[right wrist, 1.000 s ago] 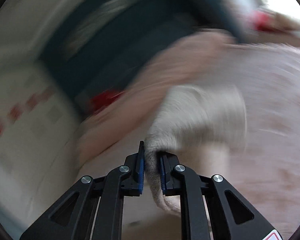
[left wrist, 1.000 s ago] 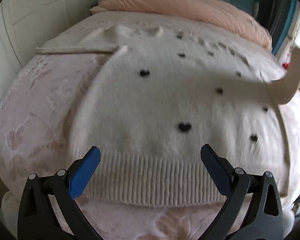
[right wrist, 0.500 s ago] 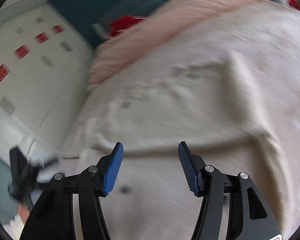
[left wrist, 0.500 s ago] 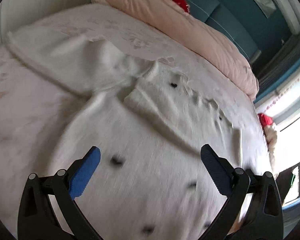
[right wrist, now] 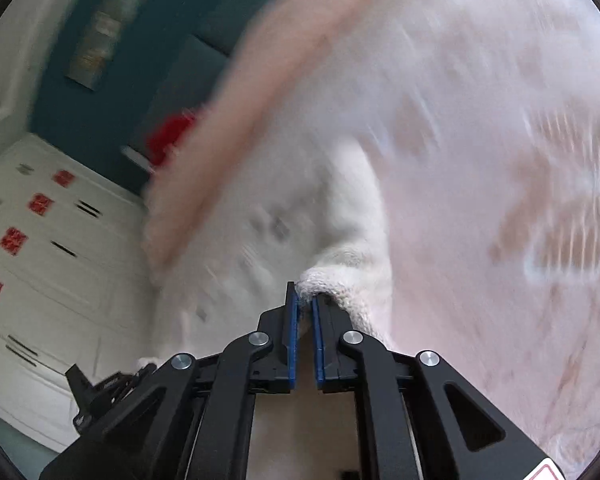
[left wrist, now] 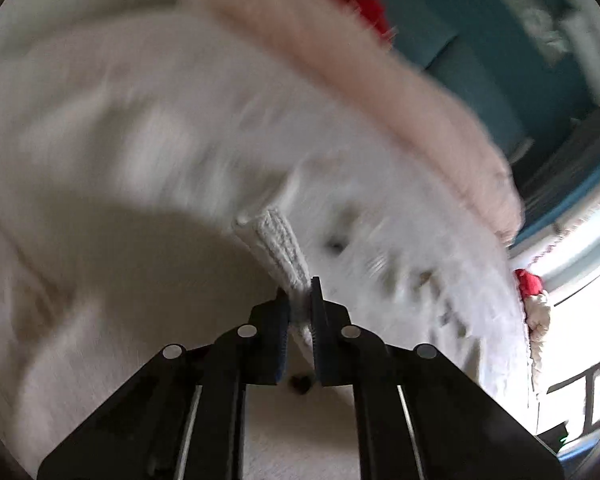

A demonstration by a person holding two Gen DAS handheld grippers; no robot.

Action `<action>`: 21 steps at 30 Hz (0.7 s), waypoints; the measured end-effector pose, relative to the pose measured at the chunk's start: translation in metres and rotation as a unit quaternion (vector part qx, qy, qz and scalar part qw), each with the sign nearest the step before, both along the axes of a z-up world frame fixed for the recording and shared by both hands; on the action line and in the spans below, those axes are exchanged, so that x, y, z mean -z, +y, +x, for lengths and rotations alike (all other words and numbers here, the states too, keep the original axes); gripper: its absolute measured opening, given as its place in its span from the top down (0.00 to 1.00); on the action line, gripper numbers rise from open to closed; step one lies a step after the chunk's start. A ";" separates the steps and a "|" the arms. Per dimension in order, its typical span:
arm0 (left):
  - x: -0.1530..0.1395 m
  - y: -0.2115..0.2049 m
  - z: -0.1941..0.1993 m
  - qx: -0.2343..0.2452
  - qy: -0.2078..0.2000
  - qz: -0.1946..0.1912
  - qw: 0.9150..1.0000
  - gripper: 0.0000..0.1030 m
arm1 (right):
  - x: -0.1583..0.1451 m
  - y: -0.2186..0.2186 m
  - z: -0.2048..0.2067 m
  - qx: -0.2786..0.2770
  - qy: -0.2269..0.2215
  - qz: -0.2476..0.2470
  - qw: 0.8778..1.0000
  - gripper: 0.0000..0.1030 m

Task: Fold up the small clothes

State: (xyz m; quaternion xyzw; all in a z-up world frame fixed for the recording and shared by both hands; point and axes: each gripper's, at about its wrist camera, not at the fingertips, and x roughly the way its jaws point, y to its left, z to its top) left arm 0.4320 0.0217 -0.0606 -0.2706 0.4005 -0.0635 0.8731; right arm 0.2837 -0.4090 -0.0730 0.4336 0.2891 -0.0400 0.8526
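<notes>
A white knit sweater [left wrist: 204,264] with small black hearts lies spread on the bed, blurred by motion. My left gripper [left wrist: 300,304] has its jaws closing tight on a ribbed knit edge [left wrist: 280,240] of the sweater, which runs up and away from the pads. In the right wrist view my right gripper [right wrist: 305,304] is low over the bed, jaws closing, with a fold of the sweater's fuzzy edge [right wrist: 340,280] pinched between the blue pads. The rest of the sweater [right wrist: 260,216] stretches off to the left.
A pink floral bedcover [right wrist: 500,160] lies under the sweater. A rolled peach blanket [left wrist: 380,80] runs along the head of the bed, with a red item [left wrist: 360,4] and a teal wall [left wrist: 480,60] behind. White cupboards with red stickers [right wrist: 40,260] stand at the left.
Both grippers stood open over the sweater half a second ago; both are now shut on its fabric. The right one let go of a sleeve, dropped lower and gripped again. The left one moved to the ribbed edge.
</notes>
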 end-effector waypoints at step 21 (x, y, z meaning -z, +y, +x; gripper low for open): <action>0.073 -0.004 -0.021 0.023 0.000 0.076 0.997 0.87 | 0.035 0.037 0.022 -0.033 0.142 -0.198 0.969 0.95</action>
